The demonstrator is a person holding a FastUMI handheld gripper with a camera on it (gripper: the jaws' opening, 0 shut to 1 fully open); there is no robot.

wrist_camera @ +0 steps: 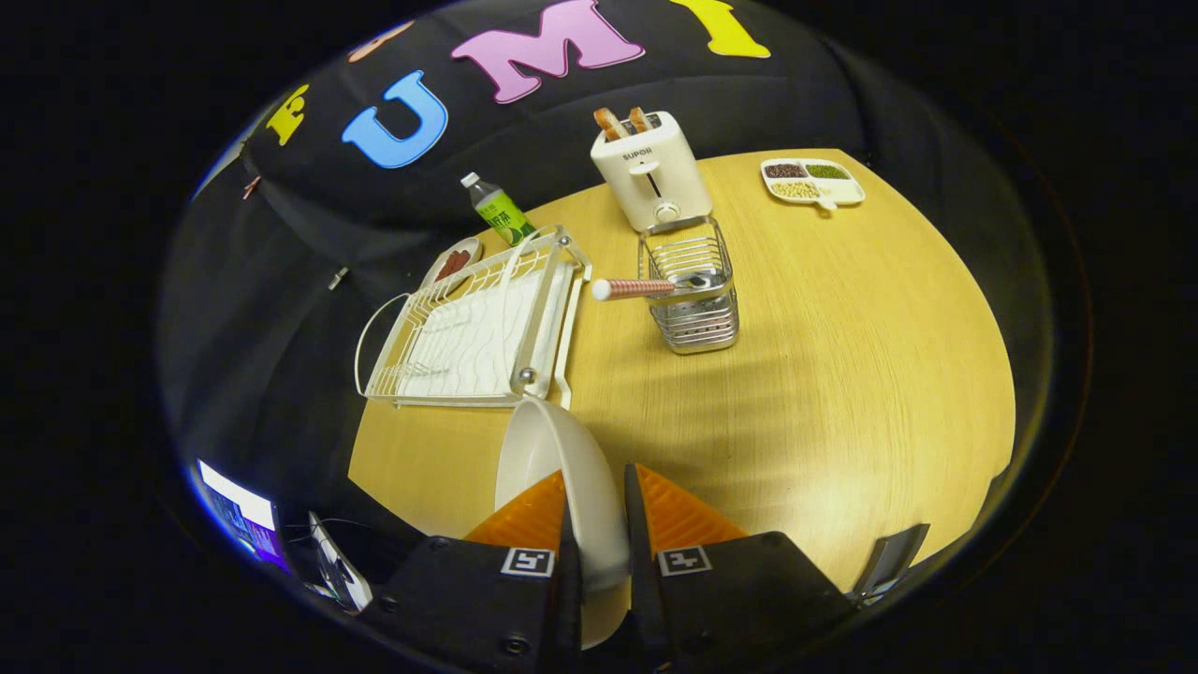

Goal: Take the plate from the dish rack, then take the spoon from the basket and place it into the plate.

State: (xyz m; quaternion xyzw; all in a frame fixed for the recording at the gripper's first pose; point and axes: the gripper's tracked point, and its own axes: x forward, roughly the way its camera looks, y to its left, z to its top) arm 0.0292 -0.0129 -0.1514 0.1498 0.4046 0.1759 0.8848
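White plate (552,468) clamped on edge between the gripper (596,494) fingers, held above the wooden table (842,374).

Both fingers press on the plate's rim, one on each face, so it stands nearly upright just ahead of them. Beyond it lies the white wire dish rack (477,328), with no dishes in it. Beside the rack stands the wire basket (694,298), with the spoon (646,286) resting across its top, striped handle pointing toward the rack. Farther back are a white toaster (650,173) with bread slices, a green bottle (499,209), and a divided dish of beans (812,181).
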